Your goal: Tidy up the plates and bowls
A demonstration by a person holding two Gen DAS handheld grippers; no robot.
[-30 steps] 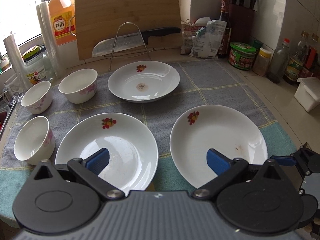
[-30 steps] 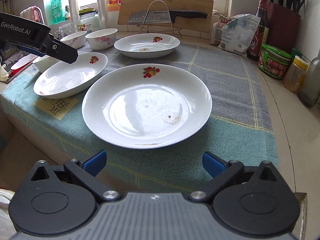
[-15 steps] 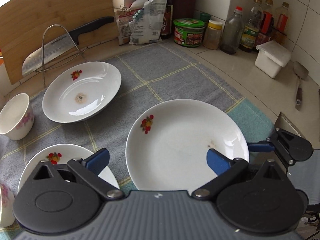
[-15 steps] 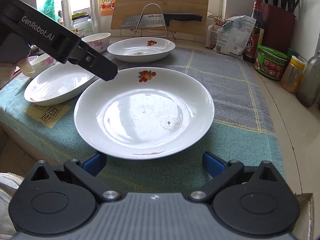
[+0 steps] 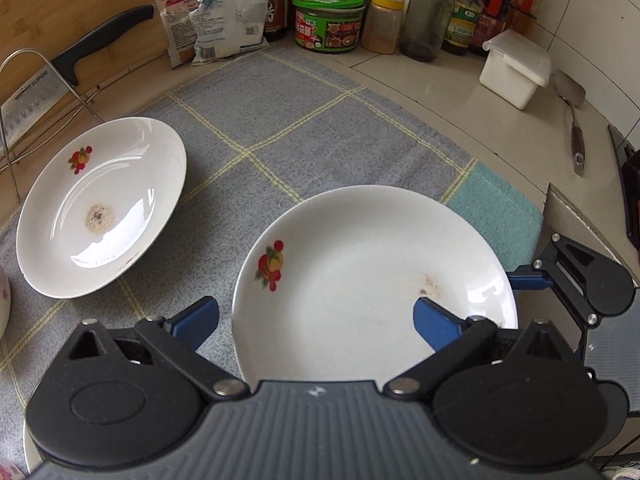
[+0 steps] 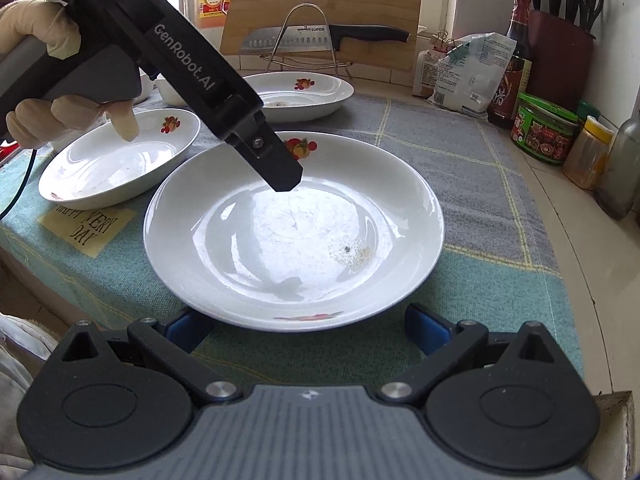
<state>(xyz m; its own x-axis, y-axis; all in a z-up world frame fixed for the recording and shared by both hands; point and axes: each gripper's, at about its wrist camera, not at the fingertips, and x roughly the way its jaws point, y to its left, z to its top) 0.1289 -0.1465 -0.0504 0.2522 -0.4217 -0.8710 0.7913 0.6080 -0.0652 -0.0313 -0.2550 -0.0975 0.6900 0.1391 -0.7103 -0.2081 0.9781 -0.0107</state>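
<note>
- My left hand-held gripper [image 5: 314,318] hangs spread wide over the near plate [image 5: 372,280].
- My right hand-held gripper [image 6: 308,326] is spread wide at that plate's near rim.

In the right wrist view, the left gripper [image 6: 286,178] crosses in from 10 o'clock and covers part of the fruit motif on the near plate [image 6: 294,228], while its body hides most of the bowls [image 6: 170,90] behind it. In the left wrist view, the near plate's lower rim disappears under the gripper housing at 6 o'clock, a bowl [image 5: 3,304] is cut off at 9 o'clock, and the cleaver [image 5: 30,94] runs out of frame at 10 o'clock. Jar [image 5: 328,24] and bottle [image 5: 464,26] labels at 12 to 1 o'clock are too small to read.
</note>
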